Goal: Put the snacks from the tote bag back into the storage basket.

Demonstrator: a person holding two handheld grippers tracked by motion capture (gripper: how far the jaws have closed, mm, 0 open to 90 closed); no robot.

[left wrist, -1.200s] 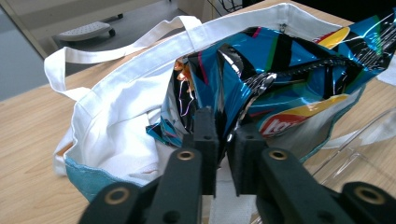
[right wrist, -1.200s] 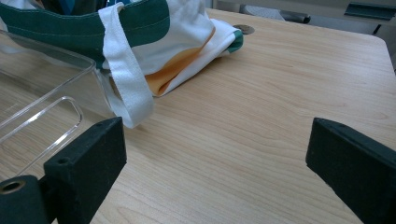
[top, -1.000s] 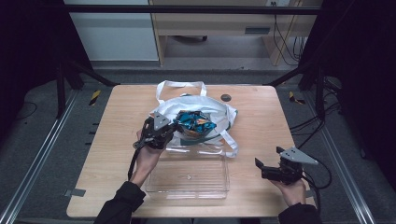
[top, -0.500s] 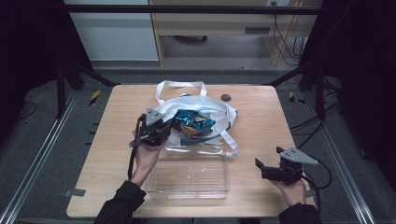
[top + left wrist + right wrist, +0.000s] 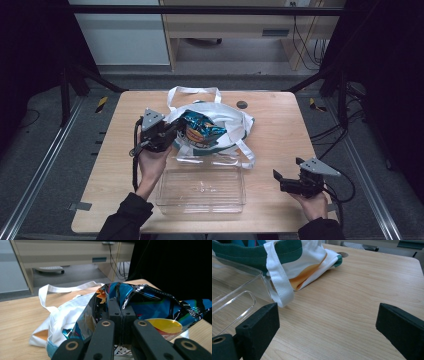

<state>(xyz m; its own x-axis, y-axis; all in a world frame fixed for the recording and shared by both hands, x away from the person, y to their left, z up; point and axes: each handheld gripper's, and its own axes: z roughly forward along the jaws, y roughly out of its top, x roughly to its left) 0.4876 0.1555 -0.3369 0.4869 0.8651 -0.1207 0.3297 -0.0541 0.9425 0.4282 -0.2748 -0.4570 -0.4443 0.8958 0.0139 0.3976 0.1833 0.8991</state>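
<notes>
A white tote bag [image 5: 227, 120] with green trim lies at the table's middle, its handles spread out. A shiny blue snack bag [image 5: 202, 129] sticks out of the tote's mouth. My left gripper [image 5: 176, 131] is shut on the snack bag's [image 5: 150, 307] left edge, jaws pressed together on the foil. A clear plastic tray [image 5: 201, 189] sits in front of the tote, near the front edge. My right gripper [image 5: 278, 181] rests low at the table's right front, open wide, with nothing between its fingers [image 5: 258, 326]. The tote's strap [image 5: 278, 277] lies beside the tray's corner [image 5: 239, 272].
A small dark round disc [image 5: 242, 104] lies on the table behind the tote. A desk and cables stand beyond the far edge. Bare wood [image 5: 352, 297] stretches to the right of the tote.
My left gripper has lifted the snack bag's edge slightly up and left out of the tote. The right gripper has stayed put.
</notes>
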